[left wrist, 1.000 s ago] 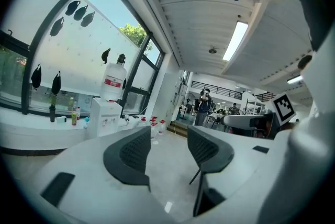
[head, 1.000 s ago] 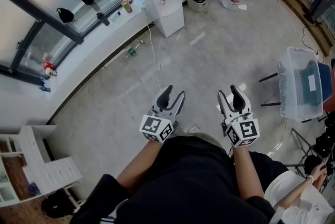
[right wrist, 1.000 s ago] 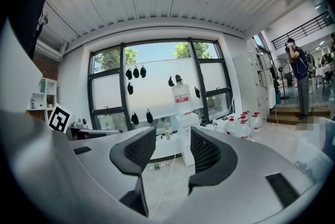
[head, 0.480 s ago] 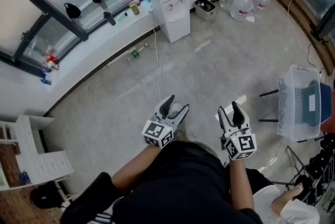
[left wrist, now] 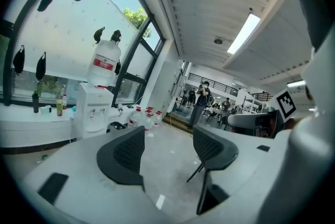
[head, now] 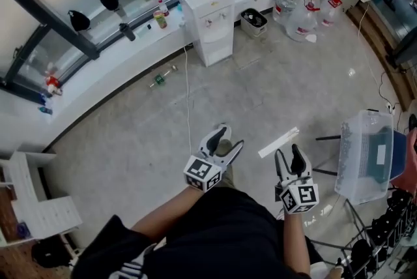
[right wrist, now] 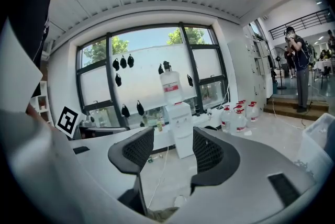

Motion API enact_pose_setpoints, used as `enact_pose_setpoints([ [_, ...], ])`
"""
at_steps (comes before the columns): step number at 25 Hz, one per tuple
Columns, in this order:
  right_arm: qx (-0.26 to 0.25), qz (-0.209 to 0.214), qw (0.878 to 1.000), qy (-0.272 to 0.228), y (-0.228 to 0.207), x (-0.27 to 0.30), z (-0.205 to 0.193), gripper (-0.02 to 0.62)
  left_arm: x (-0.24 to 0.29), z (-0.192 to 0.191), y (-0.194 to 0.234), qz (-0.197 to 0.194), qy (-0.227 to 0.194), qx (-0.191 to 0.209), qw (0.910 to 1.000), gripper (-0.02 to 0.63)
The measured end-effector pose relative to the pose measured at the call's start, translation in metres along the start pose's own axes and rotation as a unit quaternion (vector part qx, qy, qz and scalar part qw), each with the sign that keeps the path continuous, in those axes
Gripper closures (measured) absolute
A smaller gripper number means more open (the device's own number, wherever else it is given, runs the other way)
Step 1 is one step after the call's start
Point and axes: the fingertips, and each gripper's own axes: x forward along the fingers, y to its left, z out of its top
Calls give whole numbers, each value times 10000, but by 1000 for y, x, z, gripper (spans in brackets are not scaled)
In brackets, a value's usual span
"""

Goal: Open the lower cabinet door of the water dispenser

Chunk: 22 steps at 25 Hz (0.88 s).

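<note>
The grey floor [head: 273,95] carries the water dispenser [head: 210,33], water jugs [head: 303,17] and a lying green bottle [head: 159,80].

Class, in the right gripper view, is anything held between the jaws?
No, the right gripper is open, and only the distant water dispenser shows through it.

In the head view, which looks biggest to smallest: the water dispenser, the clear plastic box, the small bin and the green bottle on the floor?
1. water dispenser
2. clear plastic box, nearly as big, but nearer the camera, so these two are unsure
3. small bin
4. green bottle
</note>
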Motion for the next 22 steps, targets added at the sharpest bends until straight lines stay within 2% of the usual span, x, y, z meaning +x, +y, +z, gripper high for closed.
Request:
enact_pose_setpoints([
  [5, -106, 55, 9998, 155, -35, 86, 34, 394, 72, 39, 54, -33, -45, -60, 10000, 339],
  [11, -289, 307, 9990, 134, -48, 191, 95, 393, 129, 98, 116, 12, -180, -70, 9998, 339],
  [16, -321, 559, 9979, 76, -46, 254, 124, 391, 154, 127, 161, 123, -300, -168, 9993, 339],
  [22, -297, 670, 9969, 294, -46, 303, 130, 388, 169, 141, 202, 222, -350, -296, 9987, 339],
])
